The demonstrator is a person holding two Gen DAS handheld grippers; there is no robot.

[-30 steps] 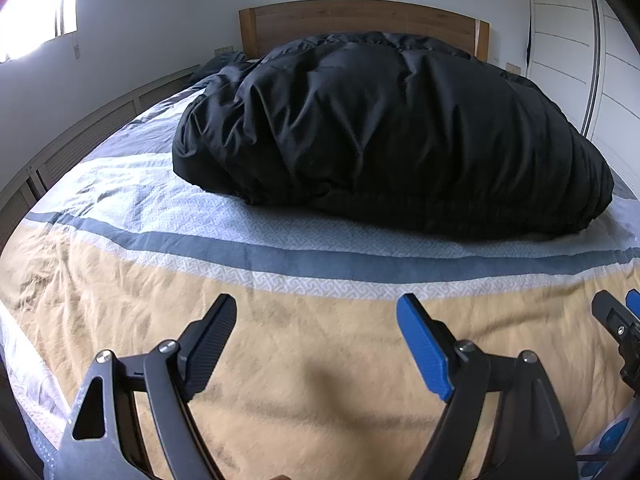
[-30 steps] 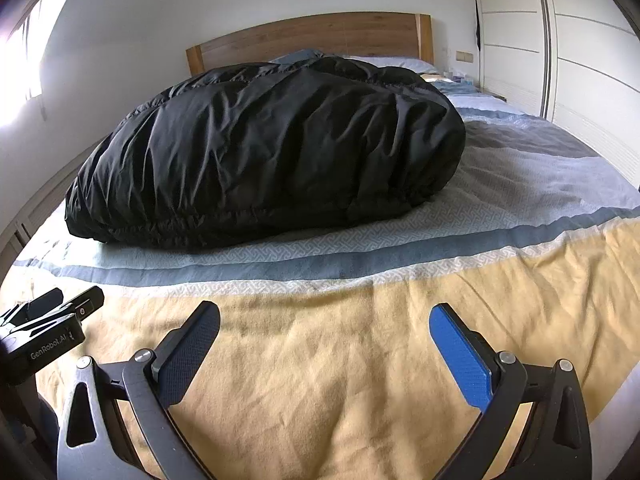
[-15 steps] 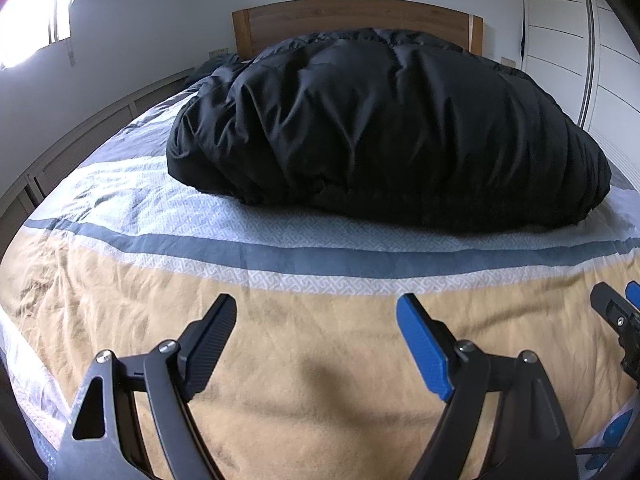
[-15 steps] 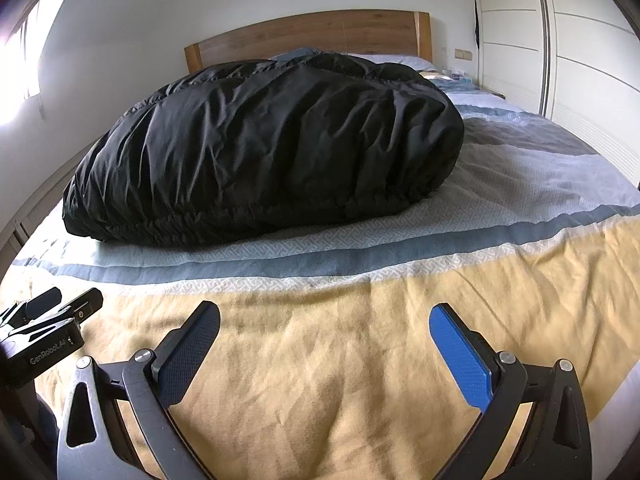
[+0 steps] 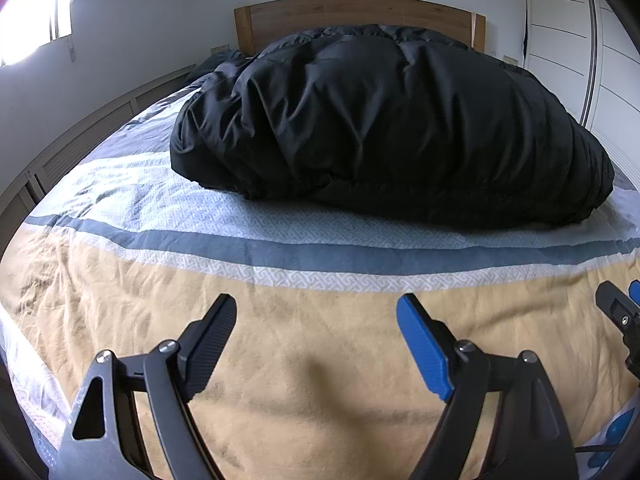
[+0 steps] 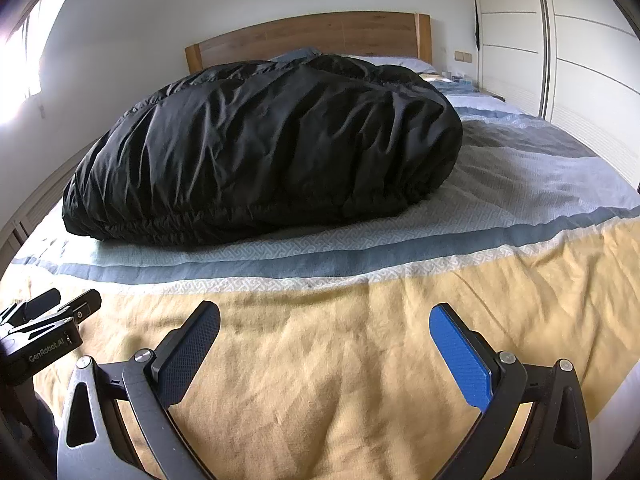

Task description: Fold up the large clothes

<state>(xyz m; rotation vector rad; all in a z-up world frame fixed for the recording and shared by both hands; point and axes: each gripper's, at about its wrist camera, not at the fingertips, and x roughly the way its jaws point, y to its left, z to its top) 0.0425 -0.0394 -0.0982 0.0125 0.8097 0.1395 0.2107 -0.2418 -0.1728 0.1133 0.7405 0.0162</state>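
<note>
Lying beyond both spread grippers (image 5: 316, 312) (image 6: 325, 320): black jacket (image 5: 392, 128).

Both cameras sat low over the foot of the bed (image 5: 120, 320), each looking forward between its own spread fingers toward the wooden headboard (image 5: 360, 12). The left view faced slightly rightward, catching the right gripper (image 5: 620, 316) at its right edge; the right view caught the left gripper (image 6: 52, 320) at its left edge. Both shared the black puffy garment (image 5: 392, 128), mid-distance ahead, the striped bedcover (image 6: 320, 260) and the white wardrobe (image 6: 580, 40).
</note>
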